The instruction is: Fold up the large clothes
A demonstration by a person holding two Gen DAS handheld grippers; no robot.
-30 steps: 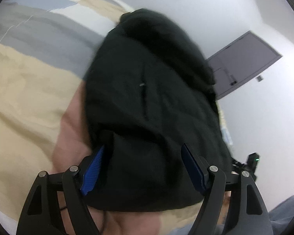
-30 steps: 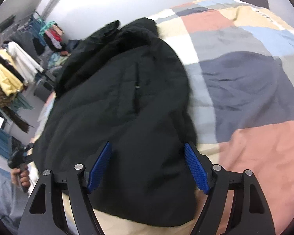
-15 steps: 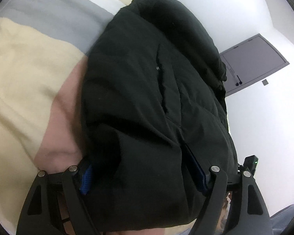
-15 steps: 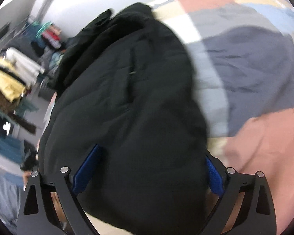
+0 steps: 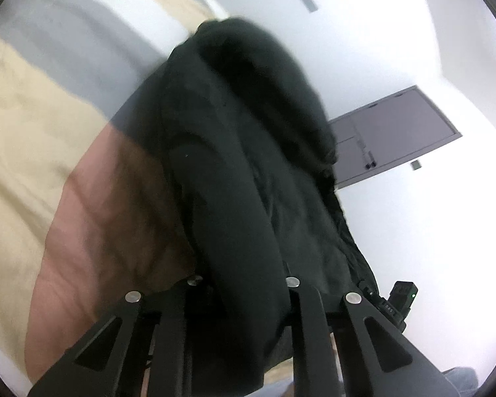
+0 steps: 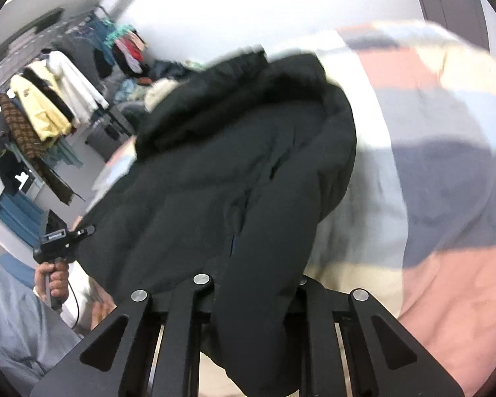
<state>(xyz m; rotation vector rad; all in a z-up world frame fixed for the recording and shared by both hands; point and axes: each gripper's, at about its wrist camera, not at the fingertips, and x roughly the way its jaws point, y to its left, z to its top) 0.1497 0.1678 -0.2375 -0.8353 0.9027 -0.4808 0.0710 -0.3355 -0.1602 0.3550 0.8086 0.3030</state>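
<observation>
A large black padded jacket [image 5: 234, 152] lies on a bed with a patchwork cover [image 5: 33, 139] of cream, pink and grey blocks. My left gripper [image 5: 244, 284] is shut on a thick fold of the jacket's near hem, which hides both blue pads. In the right wrist view the same jacket [image 6: 234, 165] stretches away with its hood at the far end. My right gripper [image 6: 258, 284] is shut on the near hem too, the cloth bulging over the jaws. The held edge is raised off the bed cover [image 6: 446, 198].
A grey door [image 5: 396, 132] stands in the white wall behind the bed. A clothes rack [image 6: 39, 112] with hanging garments fills the far left of the right wrist view. The person's hand holds the left gripper's handle [image 6: 54, 251] at the bed's left edge.
Both grippers went from open around the jacket's hem to shut on it. The hem has bunched up between the fingers and lifted; both views tilted upward.
</observation>
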